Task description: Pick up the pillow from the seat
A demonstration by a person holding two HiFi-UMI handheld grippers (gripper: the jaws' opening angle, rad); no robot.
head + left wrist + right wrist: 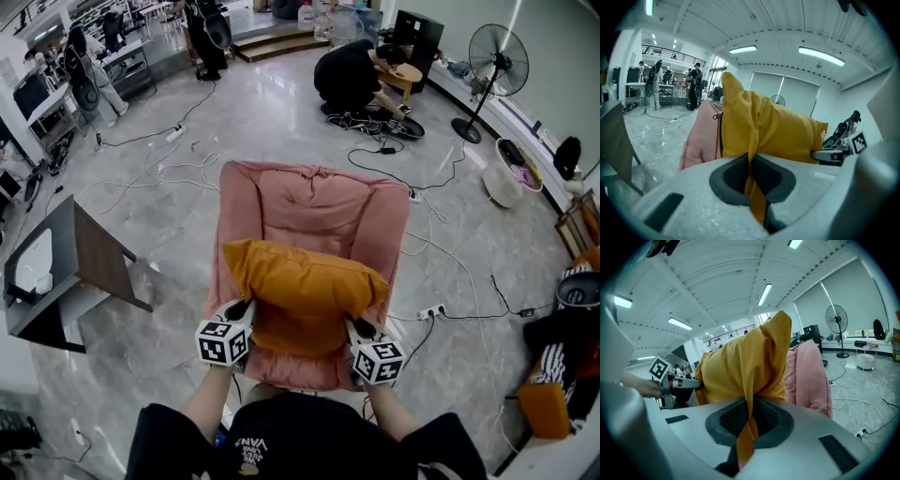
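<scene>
Both mine clamped shut: left gripper (246,311) and right gripper (355,328) each pinch fabric at lower corner of yellow pillow (305,279). Pillow held up over pink seat (309,202), in front of backrest. Pickup looks basically done; left: carry clear.

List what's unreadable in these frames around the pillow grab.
- Seat surface under the pillow: in the head view, the pillow covers that part of the pink chair, so contact or gap is unclear.
- Tips of the left gripper and right gripper: in the head view, tucked under the pillow's edge.
- Pillow's far face: in both gripper views, its own bulk blocks it.
</scene>
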